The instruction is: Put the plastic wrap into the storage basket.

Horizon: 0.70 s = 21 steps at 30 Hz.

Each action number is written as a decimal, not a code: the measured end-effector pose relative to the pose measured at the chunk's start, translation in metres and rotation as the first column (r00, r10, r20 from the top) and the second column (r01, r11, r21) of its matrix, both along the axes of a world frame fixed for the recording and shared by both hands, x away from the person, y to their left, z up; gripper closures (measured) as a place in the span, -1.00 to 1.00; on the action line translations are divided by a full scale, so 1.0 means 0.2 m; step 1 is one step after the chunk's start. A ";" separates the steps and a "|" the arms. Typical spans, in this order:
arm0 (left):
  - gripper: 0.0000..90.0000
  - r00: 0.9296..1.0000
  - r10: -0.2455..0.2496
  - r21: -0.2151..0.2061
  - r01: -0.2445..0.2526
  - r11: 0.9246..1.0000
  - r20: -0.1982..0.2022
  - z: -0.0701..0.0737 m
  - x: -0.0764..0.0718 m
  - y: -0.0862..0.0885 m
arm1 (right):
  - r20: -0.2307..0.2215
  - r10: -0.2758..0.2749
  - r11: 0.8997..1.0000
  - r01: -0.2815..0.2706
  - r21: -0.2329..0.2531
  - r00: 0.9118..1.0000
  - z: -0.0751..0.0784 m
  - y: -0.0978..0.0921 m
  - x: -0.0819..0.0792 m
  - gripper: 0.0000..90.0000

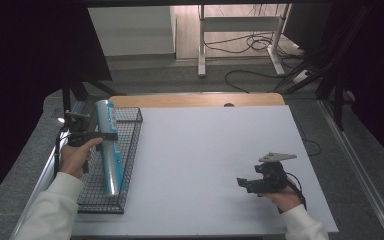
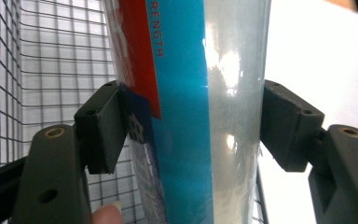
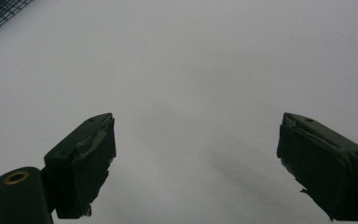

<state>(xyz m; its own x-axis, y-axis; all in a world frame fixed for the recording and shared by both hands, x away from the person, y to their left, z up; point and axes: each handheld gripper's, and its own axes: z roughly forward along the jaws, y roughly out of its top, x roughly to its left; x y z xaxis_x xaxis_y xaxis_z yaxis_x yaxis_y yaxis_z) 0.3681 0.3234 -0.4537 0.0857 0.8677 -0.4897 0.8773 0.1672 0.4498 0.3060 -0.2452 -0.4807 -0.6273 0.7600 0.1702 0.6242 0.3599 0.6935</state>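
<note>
Here the left tongs point(image 2: 191, 126) clamp the blue roll point(image 1: 108, 147) over the wire basket point(image 1: 130, 150) — right tongs point(image 3: 196, 163) gape wide.

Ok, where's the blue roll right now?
In the high view the blue roll is at the table's left side, lying lengthwise along the right wall of the wire basket, with the left tongs closed around its middle.

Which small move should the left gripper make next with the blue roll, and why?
Probably lower it a little. The left gripper clamps the blue roll over the wire basket, tilted, with its near end low inside, so easing down should lay it flat before release.
</note>
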 end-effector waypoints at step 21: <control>-0.33 0.998 0.024 0.130 -0.031 0.991 0.055 0.01 0.04 -0.12 | 0.000 -0.003 1.000 0.003 -0.006 1.000 -0.01 0.01 0.00 -0.74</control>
